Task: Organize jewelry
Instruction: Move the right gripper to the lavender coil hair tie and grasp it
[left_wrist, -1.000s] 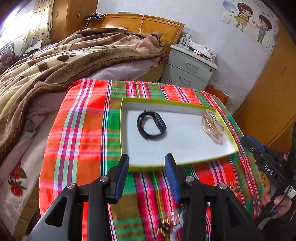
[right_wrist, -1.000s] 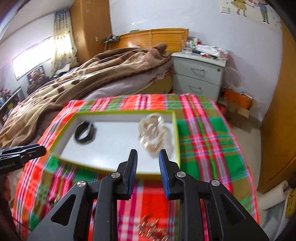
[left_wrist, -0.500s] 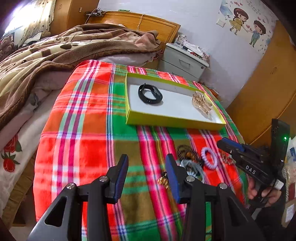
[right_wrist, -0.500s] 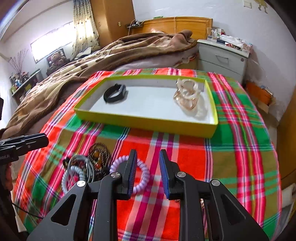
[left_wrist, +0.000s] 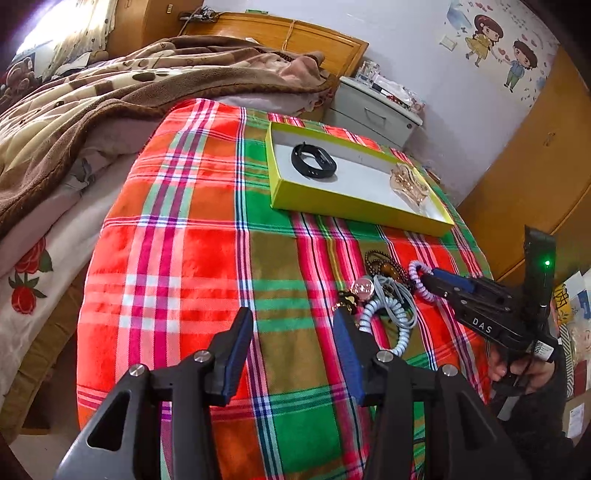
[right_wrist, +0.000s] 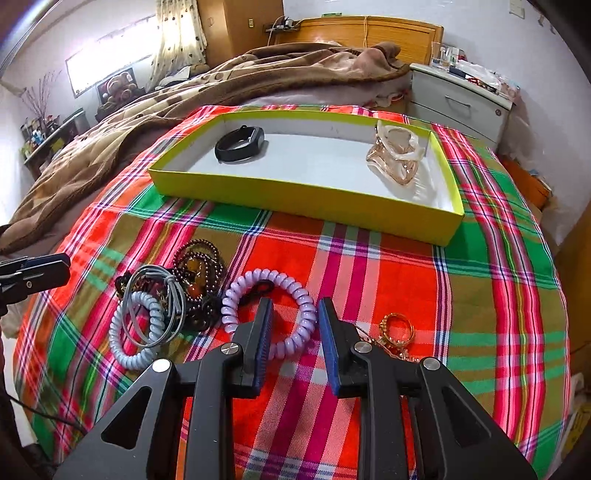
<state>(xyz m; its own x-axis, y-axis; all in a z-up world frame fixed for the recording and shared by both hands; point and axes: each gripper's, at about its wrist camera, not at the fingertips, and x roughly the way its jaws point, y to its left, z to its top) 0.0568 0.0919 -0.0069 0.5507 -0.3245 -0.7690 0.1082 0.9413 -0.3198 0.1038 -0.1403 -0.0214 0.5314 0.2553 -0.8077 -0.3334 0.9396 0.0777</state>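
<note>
The right gripper (right_wrist: 294, 314) hovers with jaws parted over the near arc of the lilac spiral hair tie (right_wrist: 269, 314), pads not pressing it; its own fingers hide that arc. The left gripper (left_wrist: 293, 328) is opening wide, only the red-green plaid cloth (left_wrist: 192, 258) between its jaws. Beside the tie lies a tangle of dark beads and cords (right_wrist: 184, 280), hard to separate. The yellow-walled shallow tray (right_wrist: 303, 206) sits toward the cloth's far edge.

Bedroom, daylit from a curtained window (right_wrist: 110, 70) at upper left. Wooden headboard (right_wrist: 369, 31) against a white wall, top centre; rumpled brown blanket (right_wrist: 221, 96) across the bed. White nightstand (right_wrist: 458, 99) at upper right, cluttered on top. Cartoon wall sticker (left_wrist: 498, 48), upper right; wooden wardrobe (left_wrist: 535, 173) along the right edge.
</note>
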